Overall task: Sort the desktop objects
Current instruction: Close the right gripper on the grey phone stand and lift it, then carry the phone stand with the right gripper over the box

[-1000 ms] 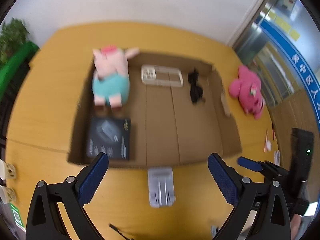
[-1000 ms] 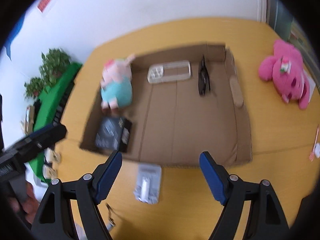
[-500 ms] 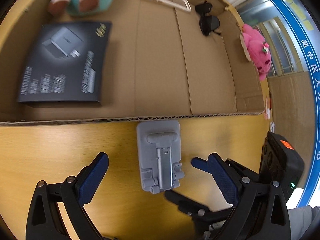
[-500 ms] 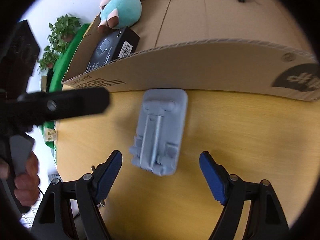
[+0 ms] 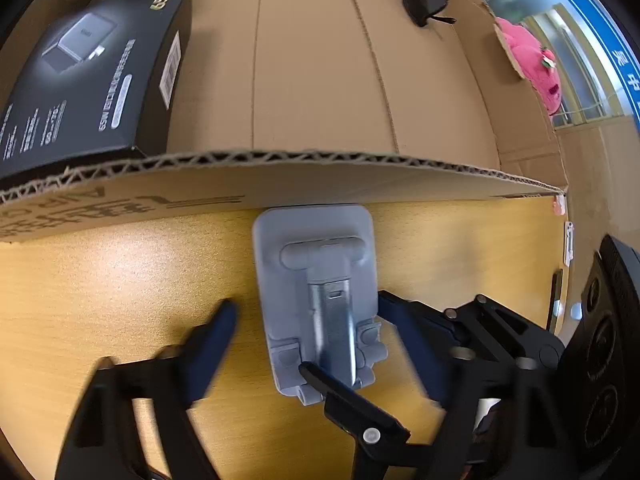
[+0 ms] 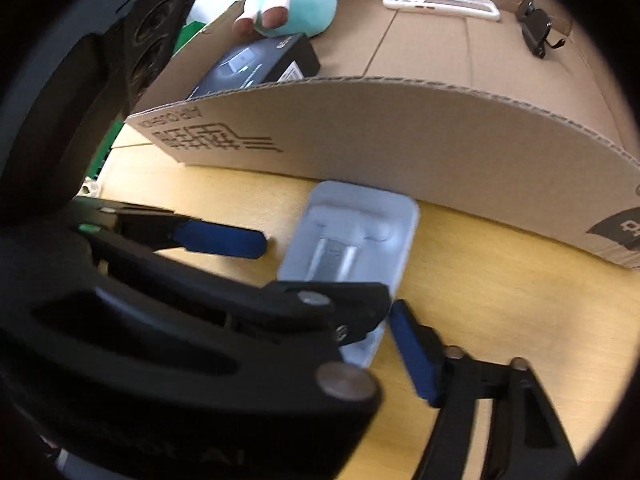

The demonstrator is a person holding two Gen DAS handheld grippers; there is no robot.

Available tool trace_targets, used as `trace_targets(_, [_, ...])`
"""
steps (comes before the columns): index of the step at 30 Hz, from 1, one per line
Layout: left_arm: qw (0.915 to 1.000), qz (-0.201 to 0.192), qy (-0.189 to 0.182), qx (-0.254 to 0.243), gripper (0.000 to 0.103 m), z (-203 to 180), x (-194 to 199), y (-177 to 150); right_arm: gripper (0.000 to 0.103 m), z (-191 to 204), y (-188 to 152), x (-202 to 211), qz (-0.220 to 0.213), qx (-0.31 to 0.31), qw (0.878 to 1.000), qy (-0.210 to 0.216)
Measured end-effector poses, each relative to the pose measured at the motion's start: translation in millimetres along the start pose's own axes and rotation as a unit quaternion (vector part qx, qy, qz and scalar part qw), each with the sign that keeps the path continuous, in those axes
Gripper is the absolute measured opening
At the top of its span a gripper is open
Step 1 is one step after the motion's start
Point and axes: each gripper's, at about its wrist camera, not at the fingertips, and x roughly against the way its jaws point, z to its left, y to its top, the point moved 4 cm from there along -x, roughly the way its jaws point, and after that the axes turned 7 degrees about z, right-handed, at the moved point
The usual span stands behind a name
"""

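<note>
You have dropped both grippers low around the grey phone stand beside the cardboard box; left gripper and right gripper straddle it, jaws apart, ungrasped

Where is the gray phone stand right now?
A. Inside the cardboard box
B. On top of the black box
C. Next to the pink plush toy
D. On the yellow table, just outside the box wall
D: the gray phone stand lies flat on the yellow table, right up against the outside of the cardboard box, with the tongs on both sides of it.
</note>
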Motion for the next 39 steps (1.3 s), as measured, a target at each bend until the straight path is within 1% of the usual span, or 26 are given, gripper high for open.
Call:
trace_targets(2, [0.9999, 0.002, 0.015, -0.004, 0.063, -3.0, -1.2, -0.3, 0.051, -0.9, -1.1, 0.8, 0.000, -0.003, 1.000, 0.003])
trace_targets(4, [0.9997, 0.000, 0.024, -0.009, 0.063, -4.7, -4.7, 0.6, 0.051, -1.7, -2.4, 1.4, 0.001, -0.006, 1.000, 0.007])
trace_targets(5, [0.9996, -0.001, 0.028, -0.006, 0.059, -4.5, -4.7, 1.0, 0.051, -2.4, -3.1, 2.0, 0.002, -0.008, 1.000, 0.010])
trace_targets(6, [0.9995, -0.003, 0.033, 0.001, 0.049, -3.1, -4.4, 0.8, 0.050, -3.2, -3.7, 2.5, 0.003, -0.010, 1.000, 0.013])
trace_targets(9, [0.9998, -0.002, 0.017, 0.013, 0.049, 0.5, -4.3, -0.7, 0.049, -6.2, -6.4, 4.5, 0.005, -0.019, 1.000, 0.023])
trace_targets(16, [0.9998, -0.002, 0.018, 0.012, 0.049, -4.4, -7.6, -1.5, 0.047, -9.7, -14.4, 8.7, 0.008, -0.026, 0.999, 0.038])
trace_targets(20, [0.9999, -0.003, 0.016, 0.001, 0.048, -7.8, -6.6, -4.0, 0.047, -11.9, -20.9, 12.1, 0.012, -0.027, 0.999, 0.040])
trace_targets(21, [0.9999, -0.003, 0.015, -0.001, 0.048, -2.9, -3.2, -5.4, 0.047, -12.4, -22.1, 13.8, 0.012, -0.027, 0.999, 0.039])
trace_targets(23, [0.9999, -0.006, 0.013, -0.002, 0.048, -6.2, -0.3, -5.4, 0.044, -14.5, -24.5, 20.7, 0.007, -0.031, 0.999, 0.038])
trace_targets(32, [0.9991, -0.033, 0.021, -0.012, 0.048, -18.0, 37.6, -7.2, 0.039, -14.7, -33.3, 58.8, -0.019, -0.020, 0.999, 0.039])
trace_targets(34, [0.9986, -0.044, 0.023, -0.017, 0.048, -18.6, 51.9, -8.7, 0.038, -9.0, -31.0, 67.3, -0.029, -0.018, 0.999, 0.040])
trace_targets(35, [0.9983, -0.049, 0.025, -0.020, 0.048, -22.3, 57.0, -9.2, 0.038, 0.1, -16.5, 72.5, -0.035, -0.016, 0.998, 0.040])
trace_targets(36, [0.9977, -0.057, 0.028, -0.024, 0.048, -26.8, 64.2, -9.1, 0.038, -1.6, -18.9, 79.8, -0.042, -0.015, 0.998, 0.038])
trace_targets(39, [0.9963, -0.075, 0.029, -0.031, 0.048, -35.3, 85.1, -8.0, 0.038, -9.1, -12.2, 94.1, -0.062, -0.013, 0.997, 0.035])
